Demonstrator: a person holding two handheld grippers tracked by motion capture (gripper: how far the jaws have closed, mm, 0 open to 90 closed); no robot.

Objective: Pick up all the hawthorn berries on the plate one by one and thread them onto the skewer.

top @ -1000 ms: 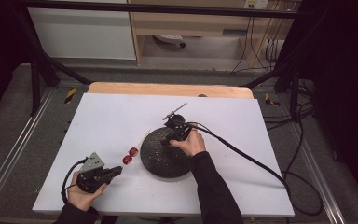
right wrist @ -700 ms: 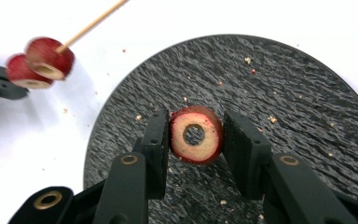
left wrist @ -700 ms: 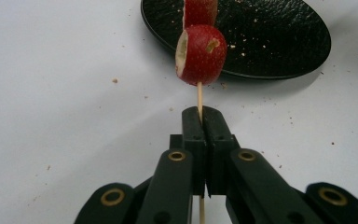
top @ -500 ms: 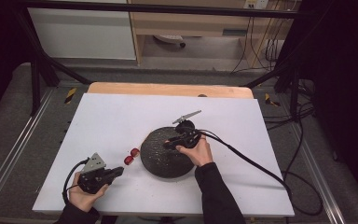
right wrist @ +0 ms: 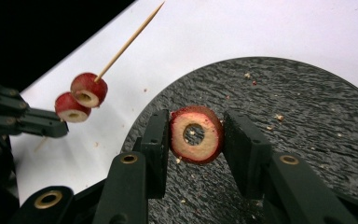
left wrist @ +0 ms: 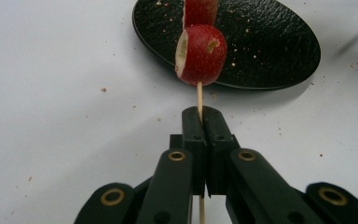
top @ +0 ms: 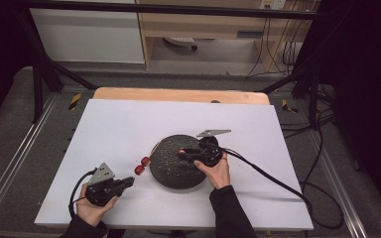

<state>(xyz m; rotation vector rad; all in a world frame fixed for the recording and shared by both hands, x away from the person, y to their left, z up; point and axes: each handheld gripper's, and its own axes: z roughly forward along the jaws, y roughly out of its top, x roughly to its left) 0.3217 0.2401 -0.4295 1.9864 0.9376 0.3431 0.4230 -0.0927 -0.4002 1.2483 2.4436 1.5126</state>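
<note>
My left gripper (top: 129, 181) (left wrist: 201, 116) is shut on a thin wooden skewer (left wrist: 199, 95) at the table's near left. Two red fruit pieces (top: 140, 169) (left wrist: 201, 53) are threaded on the skewer, just left of a round black plate (top: 176, 171) (left wrist: 261, 42). My right gripper (top: 182, 153) (right wrist: 196, 133) is over the plate, pointing left, shut on a cored red fruit ring (right wrist: 205, 144) whose cut face and hole face the camera. In the right gripper view the skewer (right wrist: 128, 44) with its two pieces (right wrist: 88, 89) points up and right, beyond the plate (right wrist: 307, 107).
The white table top (top: 129, 124) has open room behind and to both sides of the plate. Crumbs lie on the plate and table. A black cable (top: 273, 178) trails right from my right gripper. A wooden strip (top: 178, 94) runs along the far edge.
My right gripper has come from the plate's far edge toward its middle and turned to point left, with the fruit ring between its jaws. The left gripper and skewer have stayed put.
</note>
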